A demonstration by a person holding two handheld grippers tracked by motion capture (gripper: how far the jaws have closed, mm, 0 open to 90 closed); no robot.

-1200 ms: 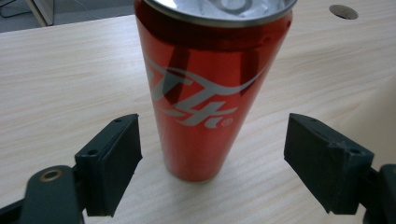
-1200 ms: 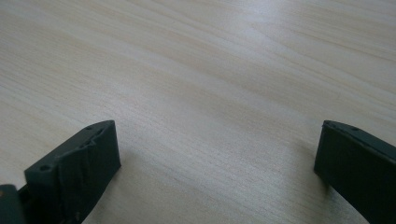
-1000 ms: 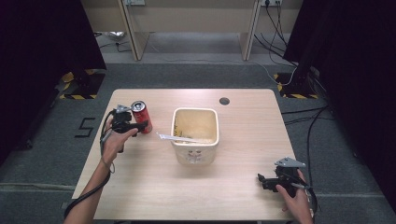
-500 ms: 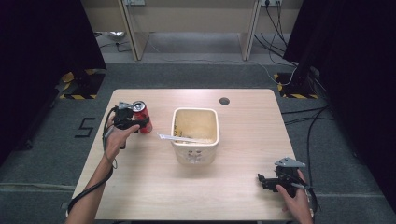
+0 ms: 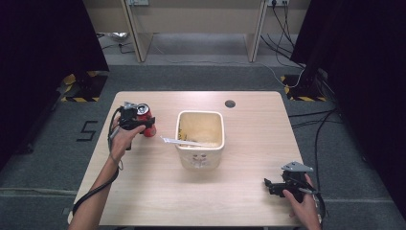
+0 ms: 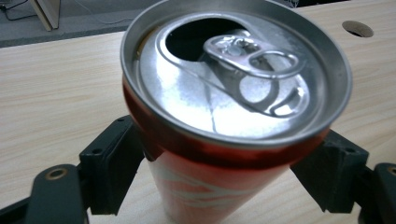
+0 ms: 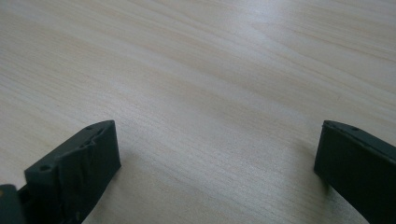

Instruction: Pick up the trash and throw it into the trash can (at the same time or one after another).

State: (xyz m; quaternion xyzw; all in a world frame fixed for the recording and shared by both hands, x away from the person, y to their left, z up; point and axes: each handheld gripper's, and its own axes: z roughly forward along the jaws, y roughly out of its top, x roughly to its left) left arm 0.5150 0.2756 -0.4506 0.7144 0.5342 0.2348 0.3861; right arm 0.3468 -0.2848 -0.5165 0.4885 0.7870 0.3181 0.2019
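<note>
A red drink can (image 5: 145, 120) with an opened silver top (image 6: 224, 93) stands upright on the wooden table (image 5: 143, 191), left of a cream square tub (image 5: 198, 158). My left gripper (image 5: 142, 125) reaches it from the left. Its jaws have just been closing with the can between them, and the two black pads (image 6: 112, 168) now press on its red sides. Near the table's front right corner, my right gripper (image 5: 269, 185) rests low over bare wood, jaws wide apart (image 7: 215, 158), nothing between them.
A white flat strip (image 5: 174, 141) lies across the tub's left rim, one end sticking out toward the can. A small round hole (image 5: 230, 103) sits in the table near its far edge. Cables and desk legs stand on the floor beyond.
The left hand has shifted slightly toward the far side and onto the can, and its jaws have drawn in against it. The right hand has stayed put.
</note>
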